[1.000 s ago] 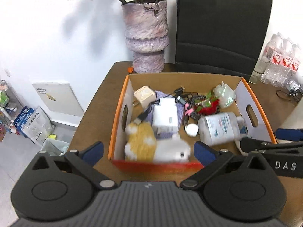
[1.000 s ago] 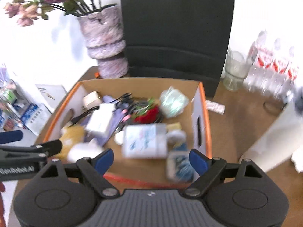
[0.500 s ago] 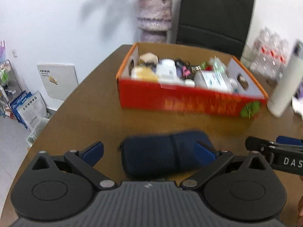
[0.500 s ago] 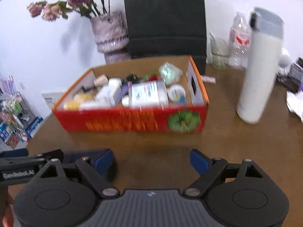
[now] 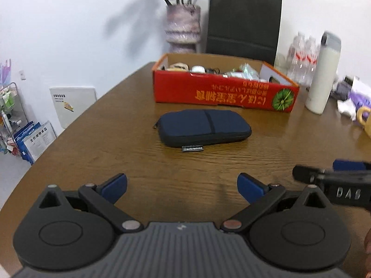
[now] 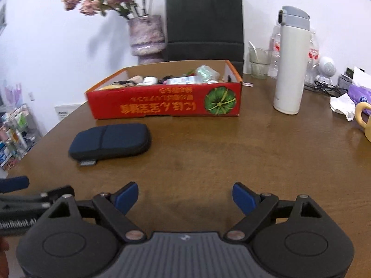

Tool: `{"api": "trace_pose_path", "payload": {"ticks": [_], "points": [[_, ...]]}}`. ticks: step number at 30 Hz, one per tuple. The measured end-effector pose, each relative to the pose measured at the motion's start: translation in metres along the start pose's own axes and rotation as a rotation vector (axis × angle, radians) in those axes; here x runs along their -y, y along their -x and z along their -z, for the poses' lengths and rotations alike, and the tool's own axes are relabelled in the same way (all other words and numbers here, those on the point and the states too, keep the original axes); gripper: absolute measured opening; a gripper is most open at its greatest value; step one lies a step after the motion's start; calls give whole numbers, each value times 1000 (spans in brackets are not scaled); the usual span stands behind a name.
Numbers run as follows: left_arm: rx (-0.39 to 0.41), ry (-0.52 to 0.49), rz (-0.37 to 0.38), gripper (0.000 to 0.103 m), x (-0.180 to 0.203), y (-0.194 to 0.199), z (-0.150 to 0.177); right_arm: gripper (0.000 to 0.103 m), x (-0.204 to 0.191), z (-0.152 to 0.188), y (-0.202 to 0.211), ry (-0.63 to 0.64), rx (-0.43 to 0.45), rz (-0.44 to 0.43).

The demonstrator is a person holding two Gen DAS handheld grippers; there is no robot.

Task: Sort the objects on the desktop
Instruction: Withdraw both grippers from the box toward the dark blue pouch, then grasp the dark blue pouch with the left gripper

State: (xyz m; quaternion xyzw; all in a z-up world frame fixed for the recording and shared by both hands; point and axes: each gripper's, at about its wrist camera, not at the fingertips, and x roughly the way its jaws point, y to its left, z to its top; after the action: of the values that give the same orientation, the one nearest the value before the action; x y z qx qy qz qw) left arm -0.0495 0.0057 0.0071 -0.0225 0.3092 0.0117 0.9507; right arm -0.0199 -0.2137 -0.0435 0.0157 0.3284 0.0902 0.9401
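While both grippers hover low over the near edge of the table [image 5: 120, 125], nothing is held: the left gripper [image 5: 182, 188] and the right gripper [image 6: 185, 197] are each seen with jaws spread wide and only bare wood between the blue pads. A navy pouch [image 5: 204, 127] is seen lying flat near the middle of the table, just in front of the red box [image 5: 222, 92], apart from it, with its small label tab turned toward the near edge. The box is set toward the far edge and is already crowded with small items.

If the pouch is the next thing to be sorted, it is probably best approached by the left gripper, which faces it squarely; a grip across the short width, with the pads brought down low at the sides, is likely to hold better than one on the soft top. The white flask [image 6: 291, 69] beside the box should be given room.

Most of the box's contents are hidden behind its near wall and cannot be identified. The mug [image 6: 364, 121] at the right edge is cut off.
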Motion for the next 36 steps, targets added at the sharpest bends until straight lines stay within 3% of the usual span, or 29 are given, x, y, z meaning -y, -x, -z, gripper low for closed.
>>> {"api": "trace_pose_path", "payload": {"ticks": [7,13,16,22,26,30,34,36], "points": [[76,-12,28,103,-11,12,4,92,3,22,10,-25,41,-42],[12,8,62,103,-20,-18,-9,92,-3,9,-4,65,37,-94],[21,31,77,103,-27,-30,-19,92,-6,0,-18,123,26,-124],[38,-71,83,103,-34,-56,-43,92,-11,-21,-52,159,-17,-177],[70,-168,201,103,-36,-72,-51,92,-12,-34,-68,203,-12,-183],[142,-436,348,103,-20,-90,-61,92,-5,-45,-80,185,-17,-160],[54,-579,370,103,-5,-133,-76,92,7,-45,-85,125,-38,-167],[-2,-515,416,103,-9,-147,-82,92,11,-44,-86,108,-44,-167]]}}
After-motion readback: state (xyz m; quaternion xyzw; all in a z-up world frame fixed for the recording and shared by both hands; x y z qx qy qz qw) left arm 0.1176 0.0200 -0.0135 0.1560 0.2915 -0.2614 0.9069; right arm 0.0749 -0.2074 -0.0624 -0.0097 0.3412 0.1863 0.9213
